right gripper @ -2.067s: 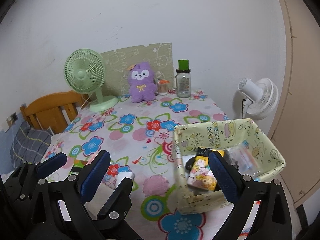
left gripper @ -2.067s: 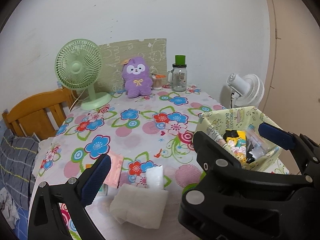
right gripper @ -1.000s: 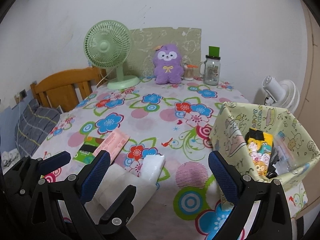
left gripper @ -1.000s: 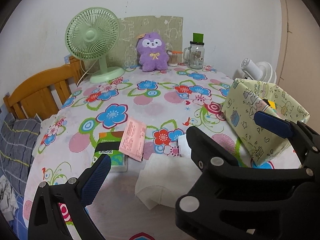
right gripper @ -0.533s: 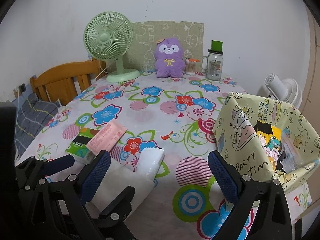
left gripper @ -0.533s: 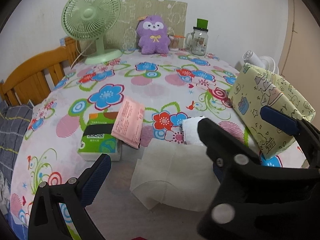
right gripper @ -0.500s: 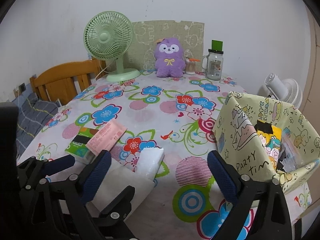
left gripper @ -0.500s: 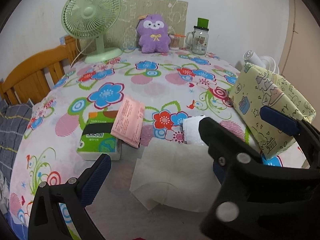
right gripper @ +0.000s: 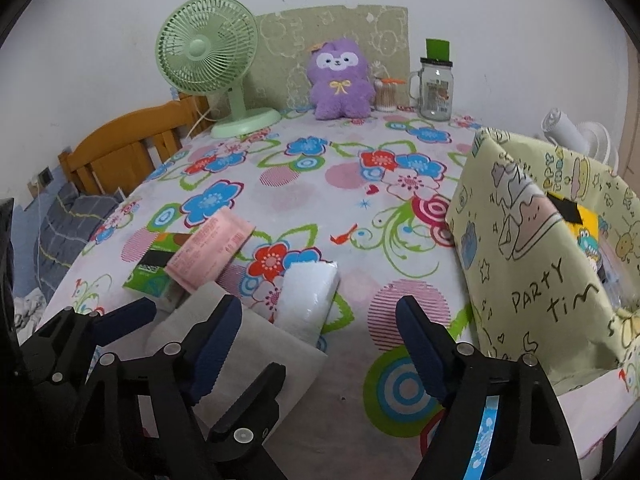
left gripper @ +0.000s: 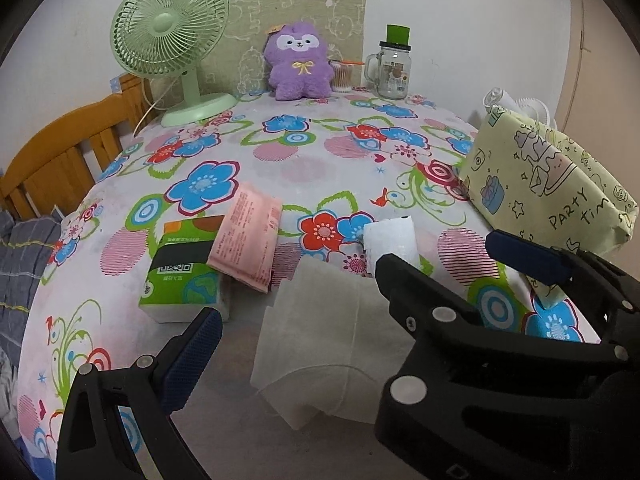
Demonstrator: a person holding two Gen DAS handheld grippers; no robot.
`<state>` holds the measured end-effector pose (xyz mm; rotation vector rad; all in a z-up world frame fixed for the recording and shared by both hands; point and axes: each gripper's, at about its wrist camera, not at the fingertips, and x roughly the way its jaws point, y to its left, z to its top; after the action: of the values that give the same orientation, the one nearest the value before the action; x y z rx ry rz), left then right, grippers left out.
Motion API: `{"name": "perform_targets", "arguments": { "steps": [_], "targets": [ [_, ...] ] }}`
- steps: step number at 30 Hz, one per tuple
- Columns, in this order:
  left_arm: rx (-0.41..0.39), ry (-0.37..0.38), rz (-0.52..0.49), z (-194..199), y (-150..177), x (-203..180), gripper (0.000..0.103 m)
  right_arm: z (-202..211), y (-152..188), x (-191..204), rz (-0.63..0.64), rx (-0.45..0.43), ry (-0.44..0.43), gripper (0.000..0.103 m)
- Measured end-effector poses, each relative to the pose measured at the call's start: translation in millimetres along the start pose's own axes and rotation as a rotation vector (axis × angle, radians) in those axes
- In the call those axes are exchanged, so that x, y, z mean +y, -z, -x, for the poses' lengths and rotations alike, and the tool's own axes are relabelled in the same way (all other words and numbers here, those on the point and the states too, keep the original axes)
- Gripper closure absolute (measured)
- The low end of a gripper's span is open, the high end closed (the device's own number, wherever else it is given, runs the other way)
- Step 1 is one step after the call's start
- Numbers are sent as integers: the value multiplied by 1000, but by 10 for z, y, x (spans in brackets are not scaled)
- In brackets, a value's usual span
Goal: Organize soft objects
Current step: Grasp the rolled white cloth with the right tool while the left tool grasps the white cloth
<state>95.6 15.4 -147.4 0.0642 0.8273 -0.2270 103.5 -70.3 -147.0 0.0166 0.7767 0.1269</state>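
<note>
Black jaws w/ blue pads fill the near edge of both views. Left gripper (left gripper: 352, 284) stands wide apart, nothing pinched; a white folded cloth (left gripper: 320, 344) lies on the tablecloth betw its two fingers, no pad touching it. Right gripper (right gripper: 316, 340) is closing, jaws apart for now, and the near end of a small white wrapped tissue pack (right gripper: 308, 300) sits betw its pads, not touching them. In the right wrist view the left gripper's fingers (right gripper: 124, 320) show at lower left, over the cloth.

Just beyond the cloth, to the left: a green tissue pack (left gripper: 182, 268) flat on the table, w/ a pink packet (left gripper: 248, 236) lying across its right corner. The white tissue pack rests just right of the pink one, its near end on the cloth's far edge.

Right side: a yellow-green fabric bin (right gripper: 532, 248) printed w/ "PARTY", open top, a yellow cartoon packet (right gripper: 584, 228) and clear plastic inside.

Far end of the floral tablecloth (left gripper: 320, 160): green desk fan (left gripper: 172, 36) at left, purple plush toy (left gripper: 300, 68) centre, leaning by a patterned board, then a small cotton-swab tub and a glass mug jar (left gripper: 394, 72) w/ green straw. A wooden chair (left gripper: 68, 156) stands off the left edge; a white fan (right gripper: 576, 132) peeks behind the bin.
</note>
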Motion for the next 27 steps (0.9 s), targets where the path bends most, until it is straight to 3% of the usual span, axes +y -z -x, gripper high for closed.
{"name": "perform_targets", "arguments": {
  "steps": [2,6,11,16,18,27],
  "targets": [
    [2,3,1,-14,5,-4,1,-21,9,-16,-7,11,-1,21],
    [9,74,-3,-11,22,-36,23,-59,25,-23,-18,34,-13,21],
    [-5,80,-14,30,28,-67,37,-58,26,-14,-18,39,-19,21],
    [-24,77,-13,89,19,-31,69,-24,9,14,-17,26,-28,21],
    [-25,69,1,89,21,10,75,-14,3,30,-16,25,-29,21],
    [-47,18,39,181,23,185,82,40,-32,91,-14,12,-33,21]
  ]
}}
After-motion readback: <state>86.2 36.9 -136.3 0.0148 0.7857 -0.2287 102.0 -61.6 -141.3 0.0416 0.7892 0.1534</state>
